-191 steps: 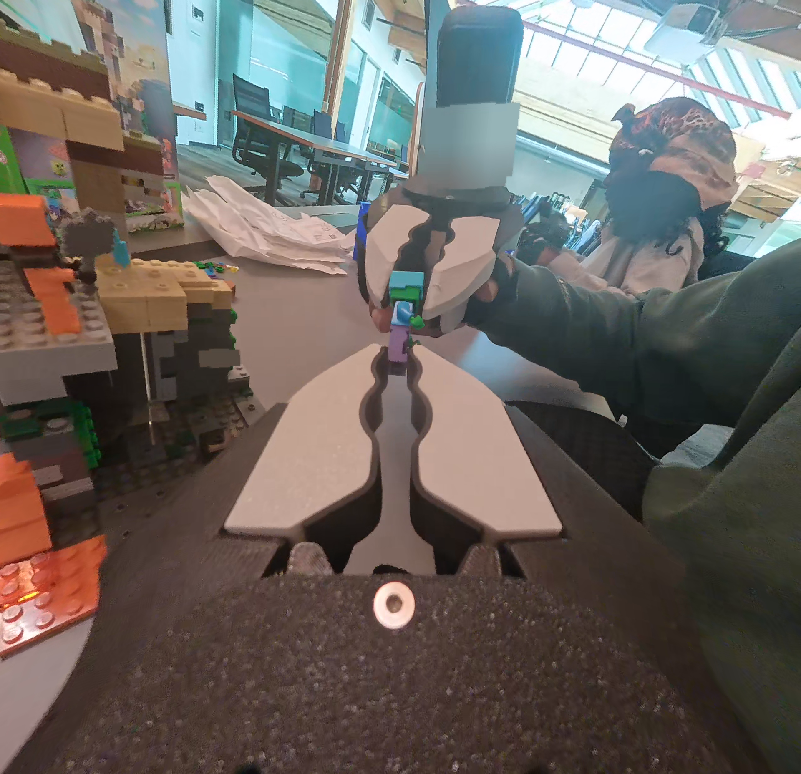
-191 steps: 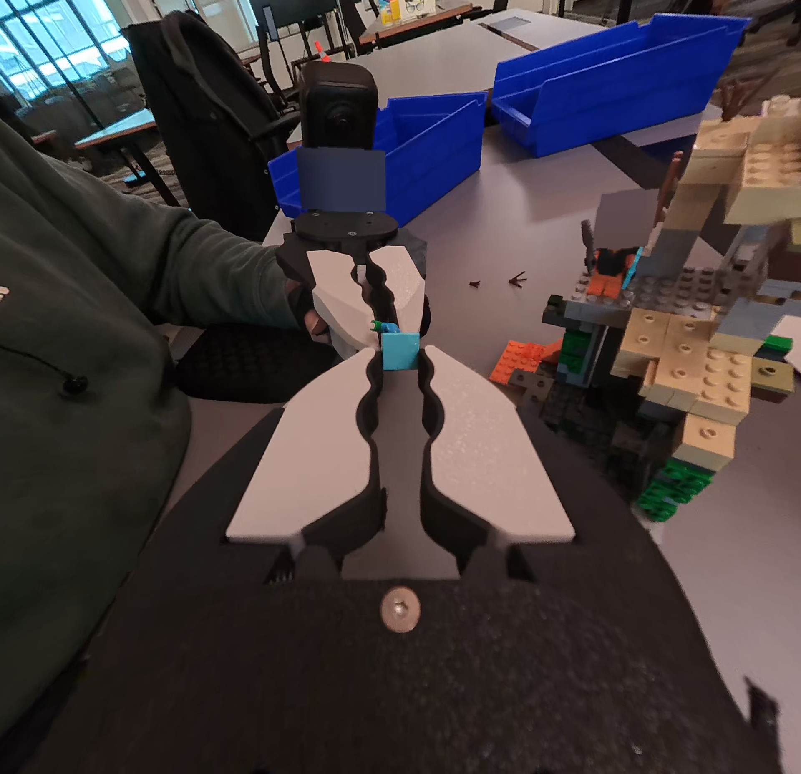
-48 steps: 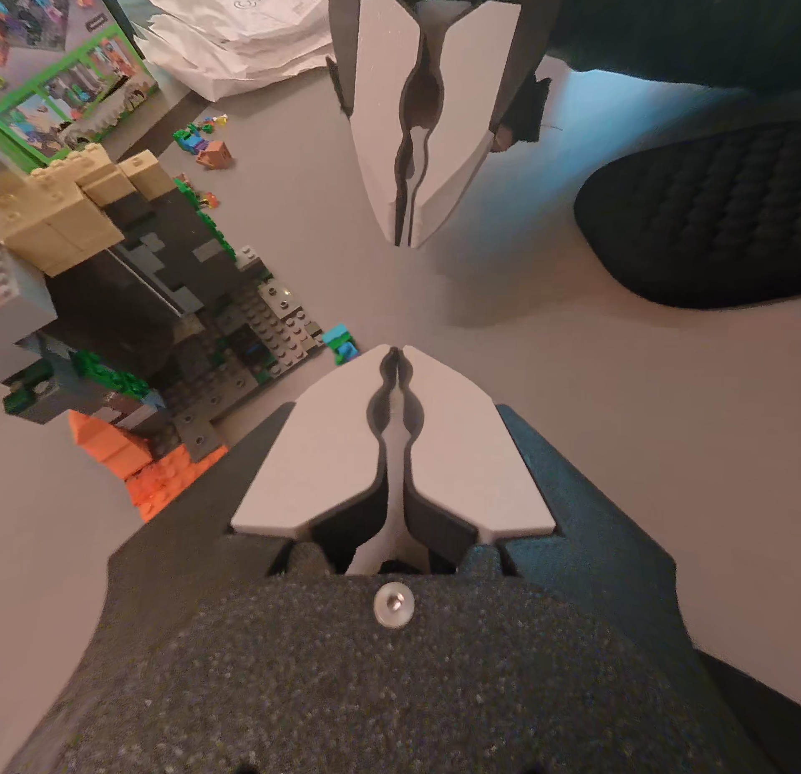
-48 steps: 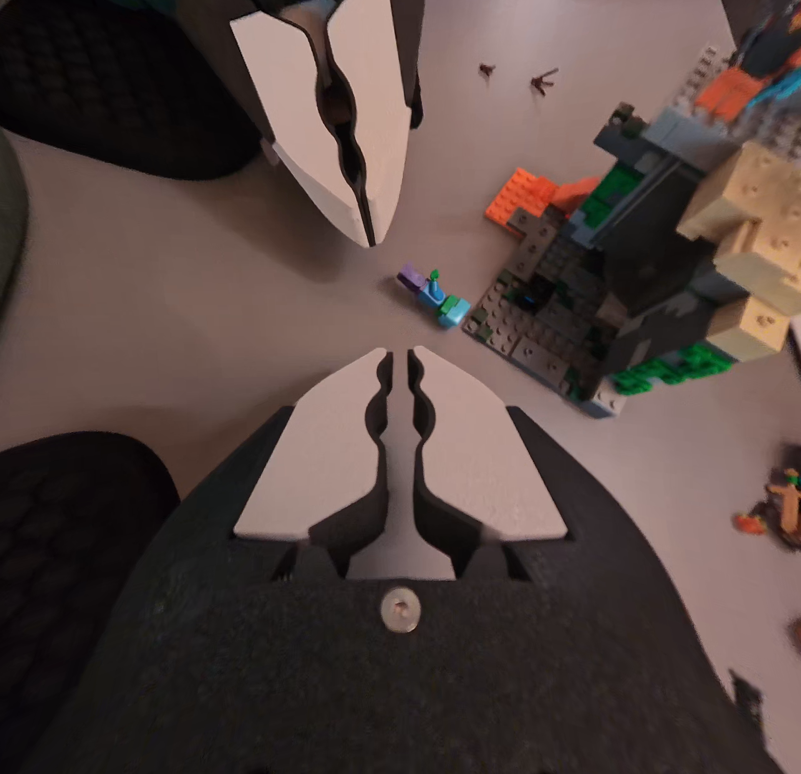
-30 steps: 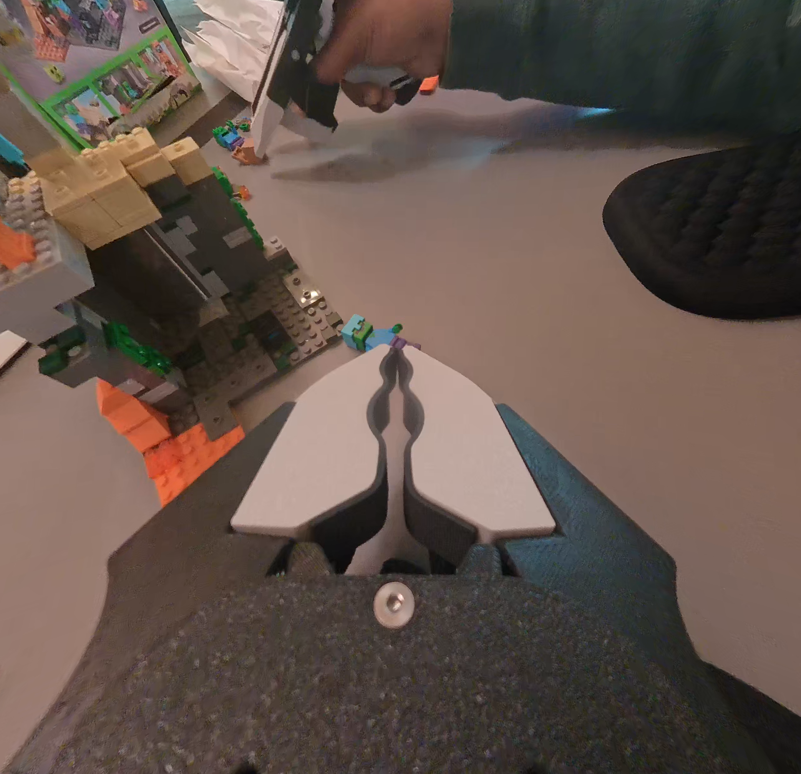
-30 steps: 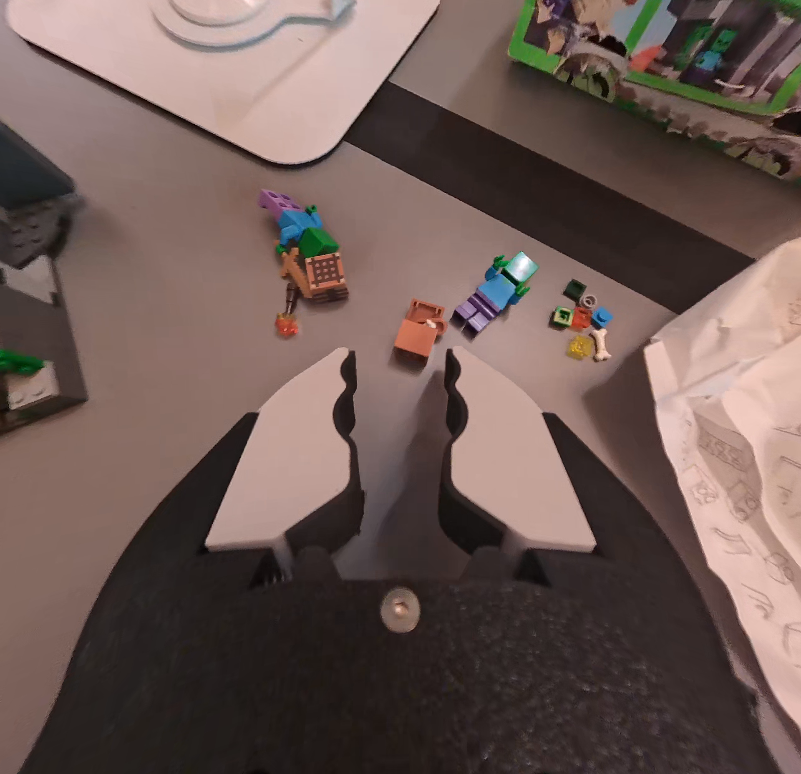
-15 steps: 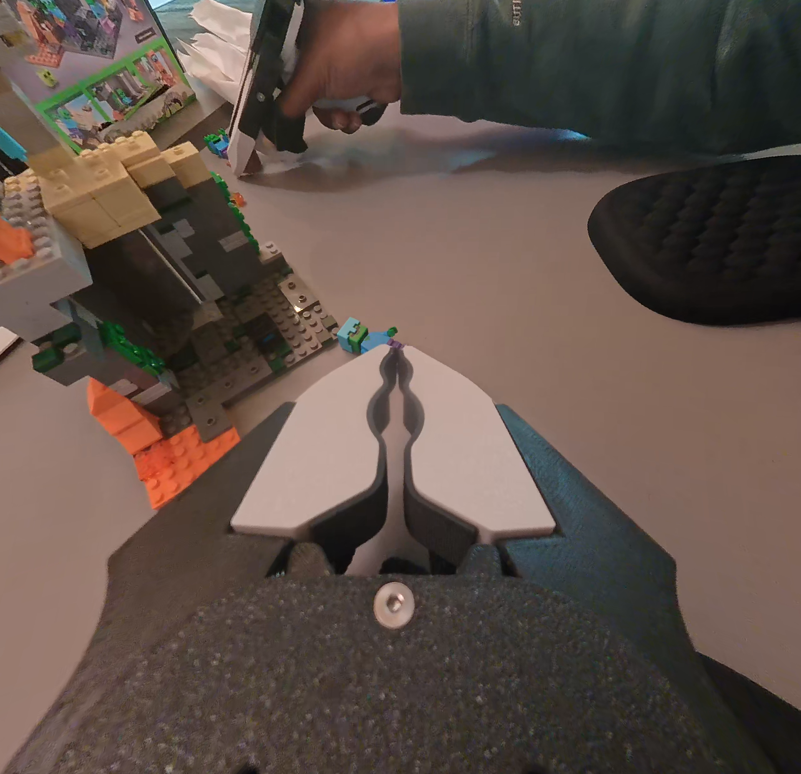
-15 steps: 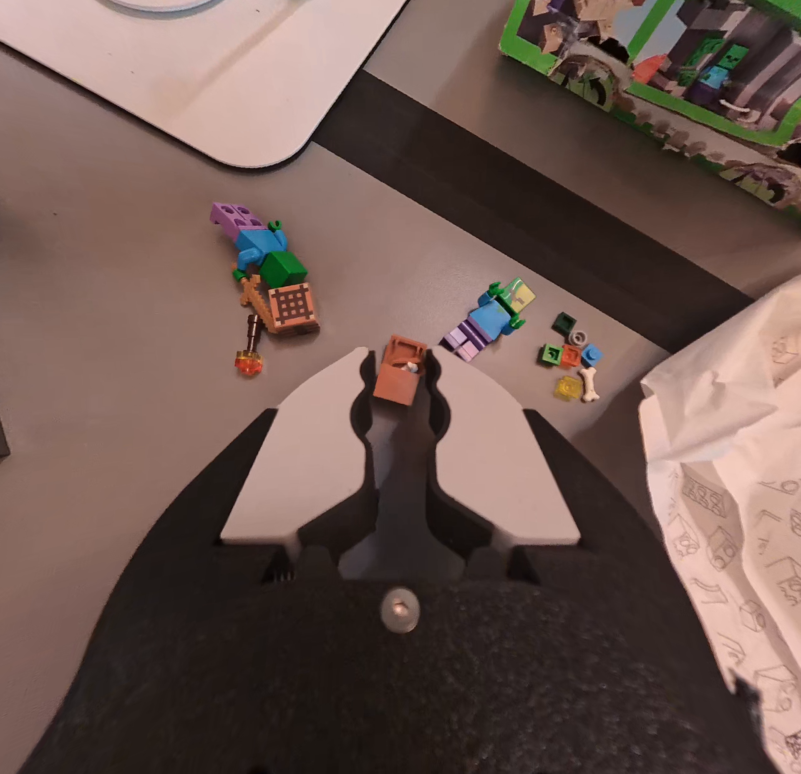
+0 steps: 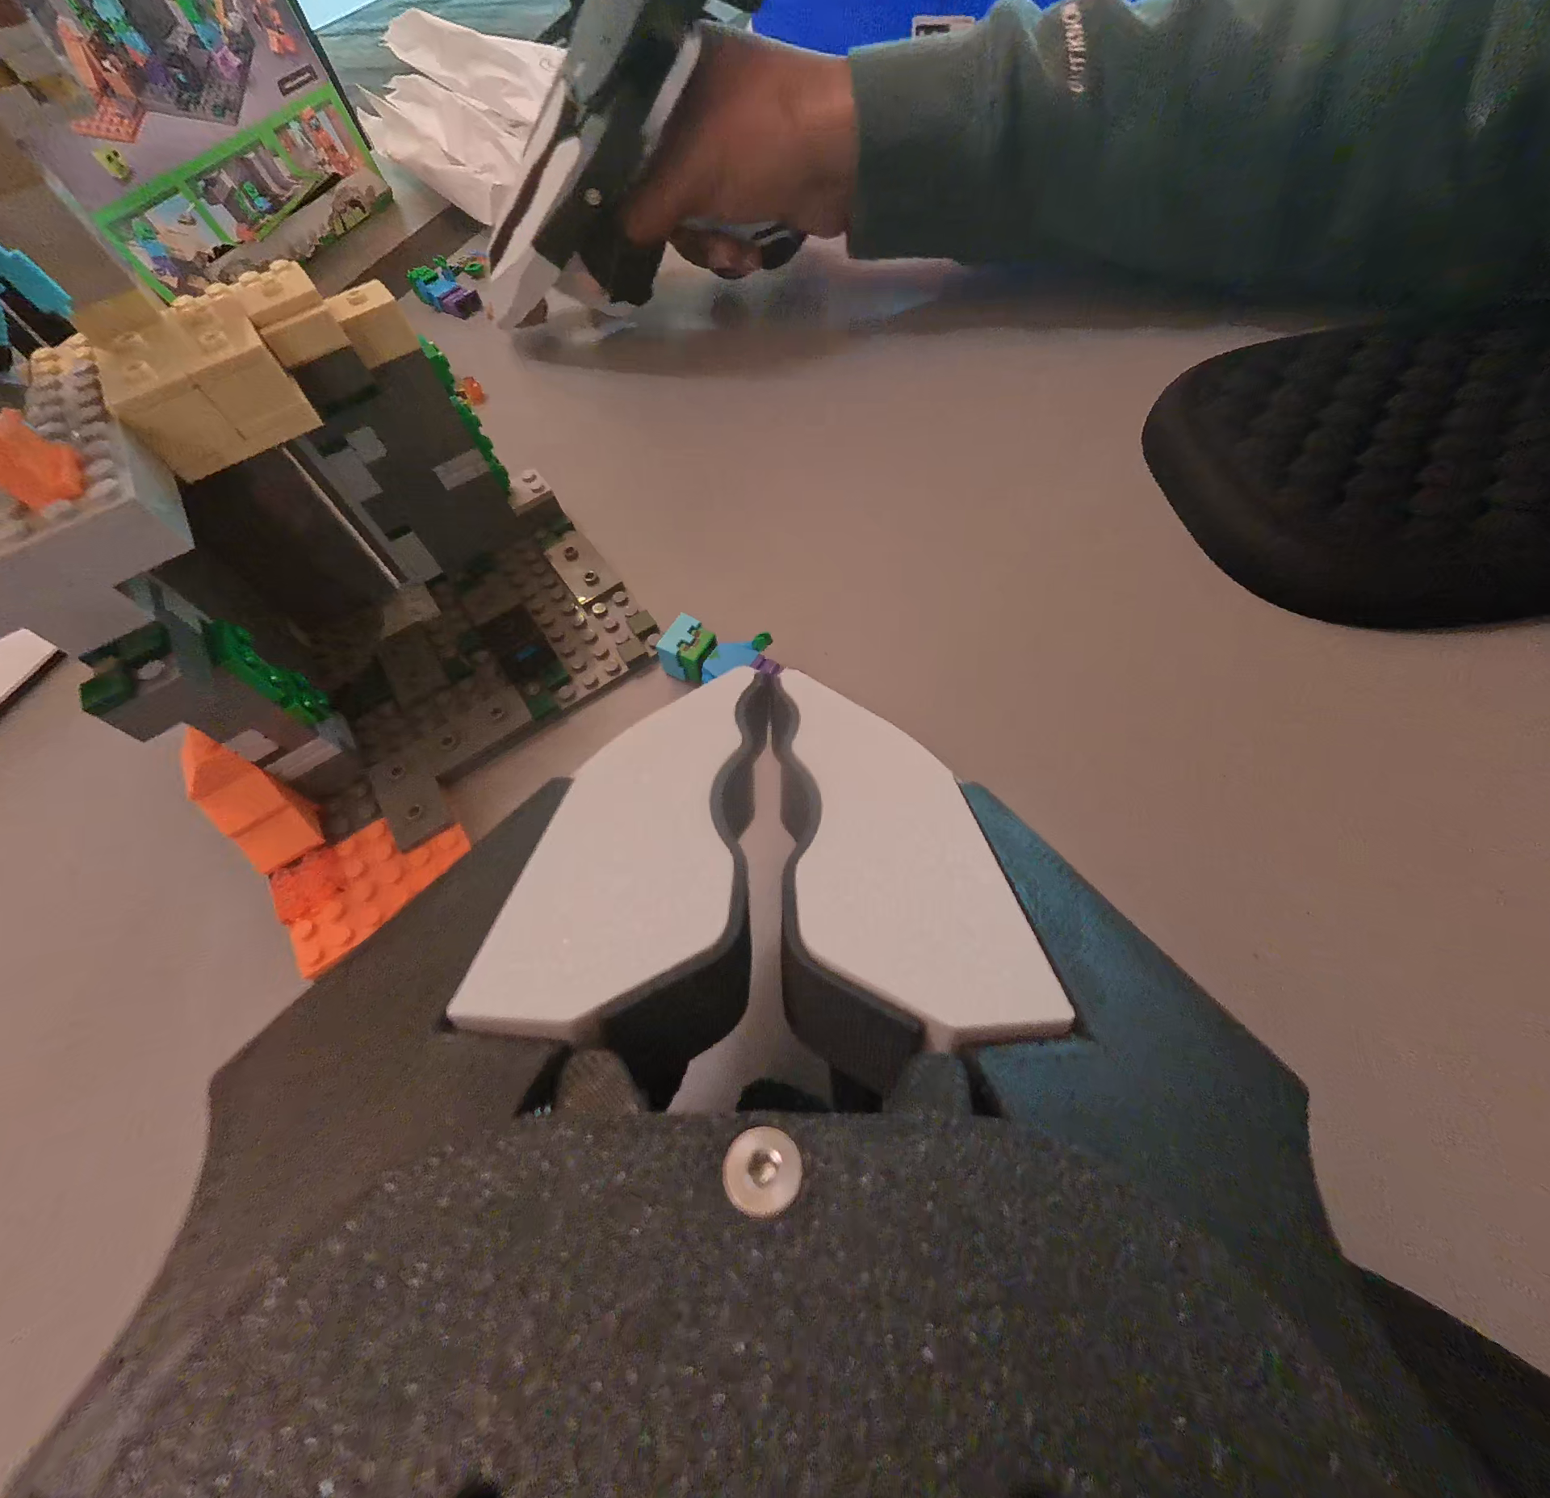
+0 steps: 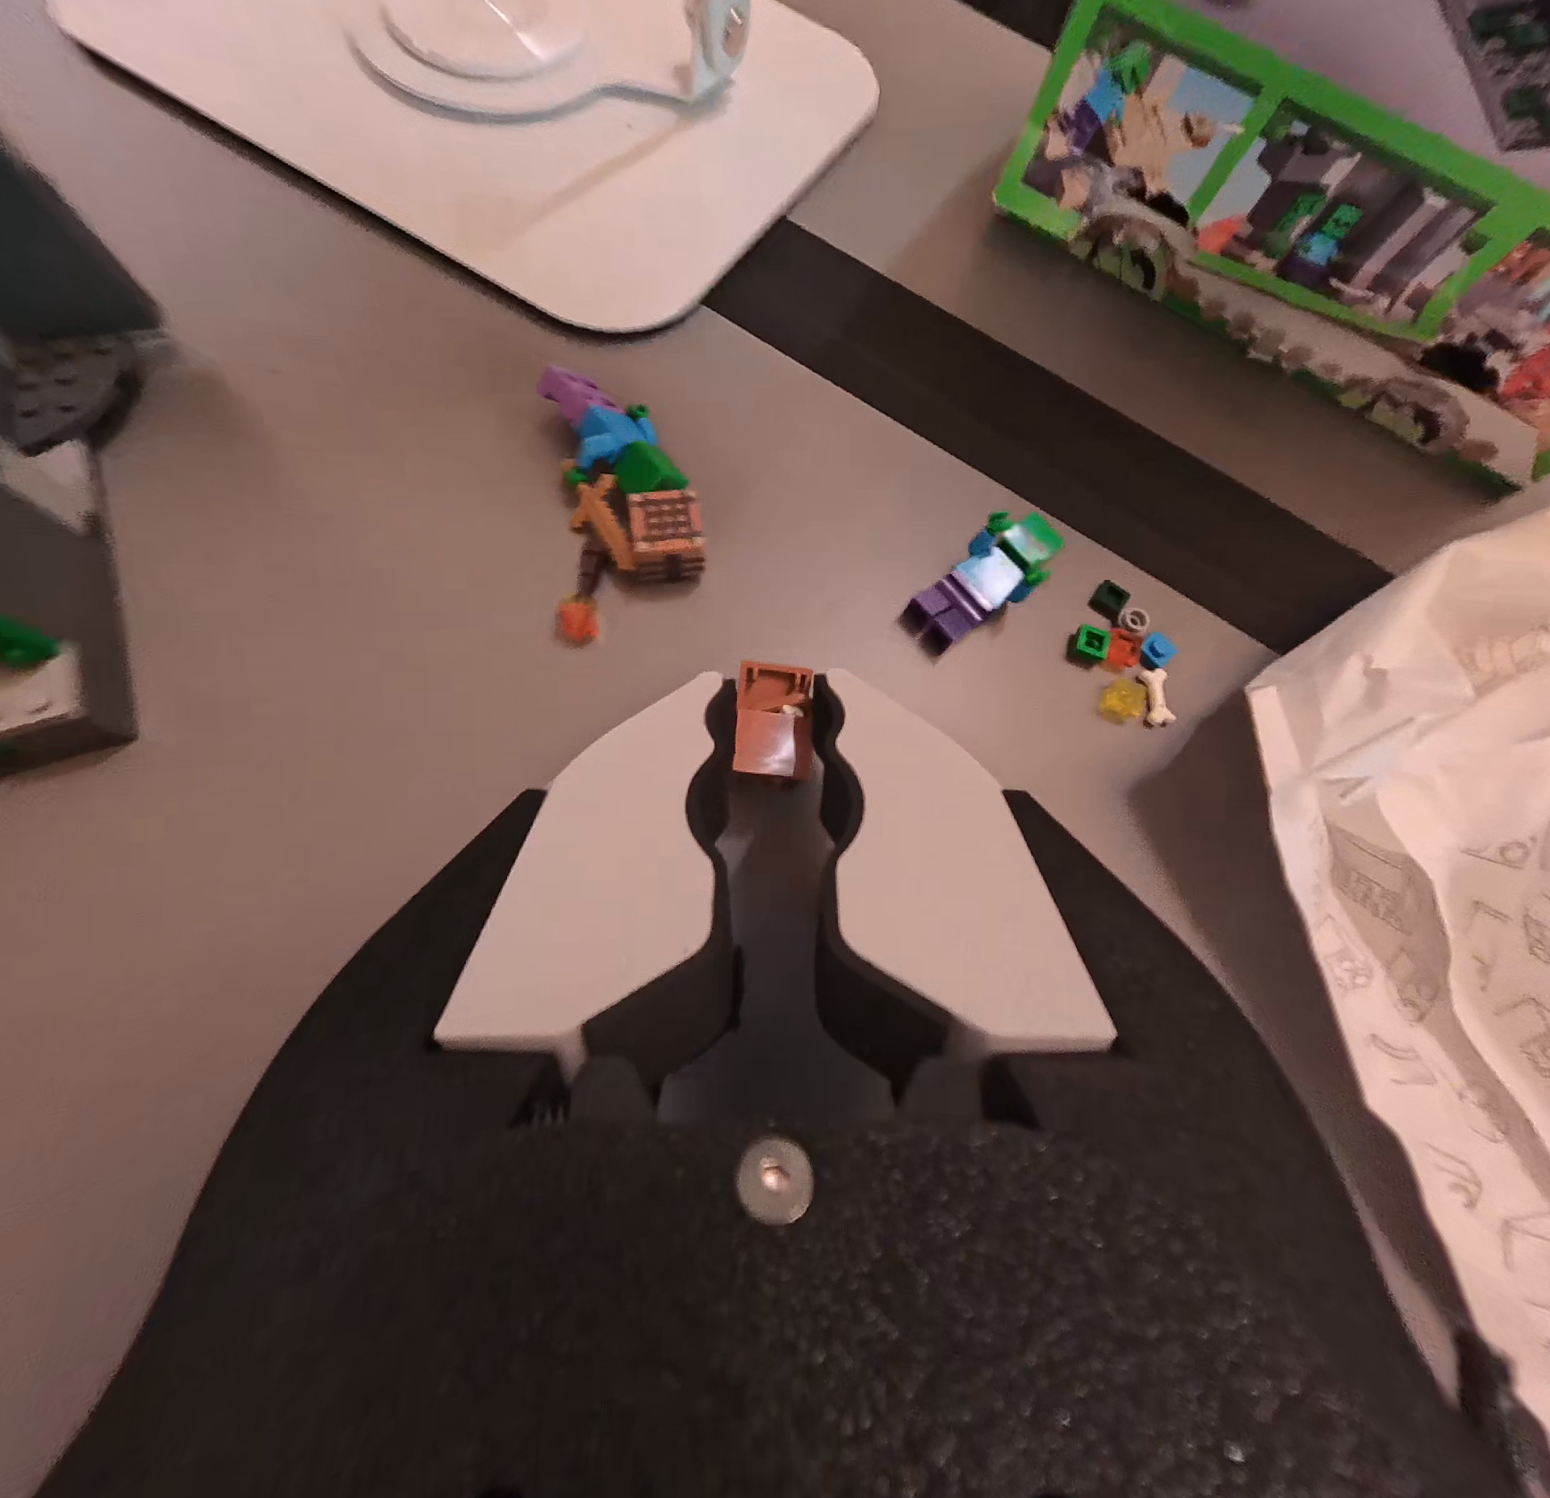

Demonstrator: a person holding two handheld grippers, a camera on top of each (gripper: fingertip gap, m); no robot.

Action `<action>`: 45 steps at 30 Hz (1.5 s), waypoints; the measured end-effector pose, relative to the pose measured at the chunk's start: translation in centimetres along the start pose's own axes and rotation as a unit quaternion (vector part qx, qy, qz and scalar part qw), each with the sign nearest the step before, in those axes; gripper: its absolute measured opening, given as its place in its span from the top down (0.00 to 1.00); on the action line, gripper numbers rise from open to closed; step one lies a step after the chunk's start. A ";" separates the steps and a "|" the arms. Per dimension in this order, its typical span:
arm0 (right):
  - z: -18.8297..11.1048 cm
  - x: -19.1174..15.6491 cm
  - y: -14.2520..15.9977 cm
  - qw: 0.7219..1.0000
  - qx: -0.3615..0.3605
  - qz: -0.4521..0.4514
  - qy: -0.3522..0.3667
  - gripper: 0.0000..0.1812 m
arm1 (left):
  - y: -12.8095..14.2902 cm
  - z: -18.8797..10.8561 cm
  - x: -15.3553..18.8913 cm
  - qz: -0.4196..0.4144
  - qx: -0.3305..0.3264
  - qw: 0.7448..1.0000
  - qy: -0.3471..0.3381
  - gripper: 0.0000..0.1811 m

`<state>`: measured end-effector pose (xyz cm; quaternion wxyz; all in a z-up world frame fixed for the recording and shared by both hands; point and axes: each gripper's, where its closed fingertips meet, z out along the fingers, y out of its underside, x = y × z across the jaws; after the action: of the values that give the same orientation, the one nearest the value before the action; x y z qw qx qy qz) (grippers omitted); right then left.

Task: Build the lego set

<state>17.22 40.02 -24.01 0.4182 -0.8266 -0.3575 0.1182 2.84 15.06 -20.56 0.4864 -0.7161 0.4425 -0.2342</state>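
Note:
My right gripper (image 10: 773, 686) is shut on a small brown chest-like Lego piece (image 10: 772, 732), low over the grey table. It also shows far off in the left wrist view (image 9: 537, 300), held by a hand. My left gripper (image 9: 765, 679) is shut with nothing between its fingers. Its tips rest by the purple legs of a small blue and green minifigure (image 9: 700, 656) lying on the table. That figure lies beside the front of the part-built Lego model (image 9: 293, 493) of tan, grey, green and orange bricks.
Beyond the right gripper lie a second zombie figure (image 10: 990, 585), a figure with a brown crate (image 10: 633, 493) and several tiny loose pieces (image 10: 1124, 661). The set's green box (image 10: 1300, 199), white instruction sheets (image 10: 1426, 870), a white pad (image 10: 503, 157) and a black mat (image 9: 1359, 484) surround them. Spacing between my two grippers at the tips: around 30 centimetres. Both grippers' tips are roughly 15 centimetres from the part-built Lego model (image 9: 293, 493).
My right gripper came away from the model to the loose pieces, went down around the brown piece and shut on it. My left gripper has stayed shut and has barely moved.

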 end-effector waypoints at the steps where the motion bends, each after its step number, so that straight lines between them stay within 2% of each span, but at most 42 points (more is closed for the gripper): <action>1: -0.6 -0.6 -0.2 1.000 0.024 -0.005 -0.007 0.91 | 0.0 0.0 -0.1 -0.001 0.001 1.000 -0.002 1.00; 9: -6.7 -6.1 -2.2 0.980 0.181 -0.065 -0.054 0.91 | -0.4 0.2 -0.3 -0.008 0.008 1.000 -0.010 1.00; 14: -10.9 -12.1 -4.2 0.942 0.285 -0.146 -0.104 0.91 | -1.7 0.4 -0.6 -0.027 0.027 0.999 -0.014 0.99; 20: -13.7 -19.3 -5.5 0.899 0.342 -0.220 -0.161 0.91 | -5.5 0.3 -1.6 -0.086 0.083 0.993 -0.007 0.95; 26: -13.5 -23.3 -5.0 0.876 0.342 -0.291 -0.176 0.91 | -7.3 0.2 -1.3 -0.182 0.097 0.976 0.068 0.91; 36: -12.9 -25.4 -3.6 0.849 0.344 -0.372 -0.150 0.91 | -5.2 0.5 -0.1 -0.209 0.027 0.971 0.114 0.95; 40: -12.3 -25.3 -3.3 0.851 0.333 -0.382 -0.135 0.90 | -4.5 0.8 -0.4 -0.201 -0.002 0.975 0.098 0.95; 45: -10.5 -25.4 -2.6 0.869 0.289 -0.379 -0.133 0.88 | -3.1 1.1 -1.2 -0.204 -0.050 0.975 0.072 0.95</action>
<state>2.95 17.19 -18.13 0.5998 -0.4458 -0.6455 0.1574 4.36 17.08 -18.10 0.3591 -0.7955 0.3325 -0.3573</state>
